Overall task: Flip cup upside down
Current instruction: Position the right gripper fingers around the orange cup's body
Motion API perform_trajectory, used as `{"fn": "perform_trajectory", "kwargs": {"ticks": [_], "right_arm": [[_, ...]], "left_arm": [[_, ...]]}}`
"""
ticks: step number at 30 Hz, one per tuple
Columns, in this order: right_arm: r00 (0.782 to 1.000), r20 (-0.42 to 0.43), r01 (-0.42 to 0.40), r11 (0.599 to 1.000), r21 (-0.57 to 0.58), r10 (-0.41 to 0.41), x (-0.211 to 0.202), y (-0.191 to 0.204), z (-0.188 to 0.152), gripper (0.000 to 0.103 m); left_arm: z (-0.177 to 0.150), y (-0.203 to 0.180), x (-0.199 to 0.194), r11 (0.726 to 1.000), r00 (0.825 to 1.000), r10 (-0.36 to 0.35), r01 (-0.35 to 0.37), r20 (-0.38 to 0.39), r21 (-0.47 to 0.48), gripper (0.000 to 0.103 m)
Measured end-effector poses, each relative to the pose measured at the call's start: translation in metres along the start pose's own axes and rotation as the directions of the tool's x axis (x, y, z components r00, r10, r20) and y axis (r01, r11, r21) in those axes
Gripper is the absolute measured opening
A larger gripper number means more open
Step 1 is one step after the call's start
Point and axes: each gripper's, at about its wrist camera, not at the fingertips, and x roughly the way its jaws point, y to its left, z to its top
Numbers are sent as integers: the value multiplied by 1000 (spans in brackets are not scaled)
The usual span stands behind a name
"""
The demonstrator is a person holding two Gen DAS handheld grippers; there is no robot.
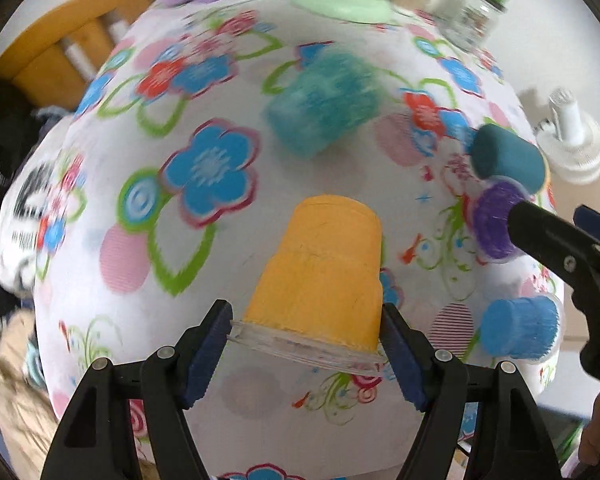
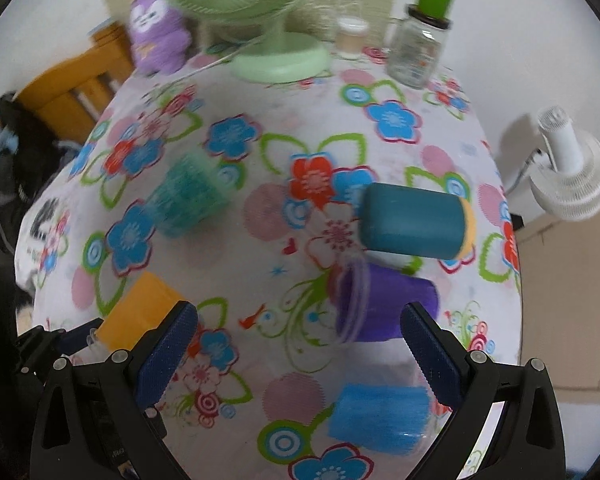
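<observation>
My left gripper (image 1: 306, 340) is shut on the rim of an orange cup (image 1: 324, 276), held with its base pointing away and tilted above the flowered tablecloth (image 1: 148, 200). The orange cup also shows in the right wrist view (image 2: 138, 312), low at the left. My right gripper (image 2: 298, 352) is open and empty above the cloth. A purple cup (image 2: 380, 304) lies on its side just beyond its right finger (image 2: 432, 356). A dark teal cup (image 2: 412, 222) lies on its side behind it. A light blue cup (image 2: 380, 416) lies under the right gripper. A turquoise cup (image 2: 188, 196) sits further left.
A green desk fan (image 2: 276, 52), a purple plush toy (image 2: 158, 28), a jar with a green lid (image 2: 420, 40) and a small glass (image 2: 350, 38) stand at the table's far edge. A white fan (image 2: 568, 172) stands off the right edge. A wooden chair (image 2: 80, 84) is at the far left.
</observation>
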Motion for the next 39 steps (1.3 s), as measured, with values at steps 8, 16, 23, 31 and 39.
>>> {"fn": "perform_trajectory", "kwargs": {"ticks": [8,16,23,31,39], "right_arm": [[999,-29,-36,993,-110,33,9,29,-9,102],[998,-50,-39,990,-134,33,16,39,-15,102],[996,-67,-57,994,-97,51,18,38,-21,102],[997,-51,-65,998,-7,65,5,34,-24,102],[998,-9,-64,995,77,64,-22,31,-22,102]], "left_arm": [[-22,24,6,987,1000,4,0,20,-160,76],[-31,21,21,975,997,-77,75,-2,-209,80],[-31,15,11,990,998,-61,59,-6,-126,100],[-25,15,-19,995,996,-88,87,-1,-41,100],[-6,20,-59,997,997,-53,50,52,54,100]]}}
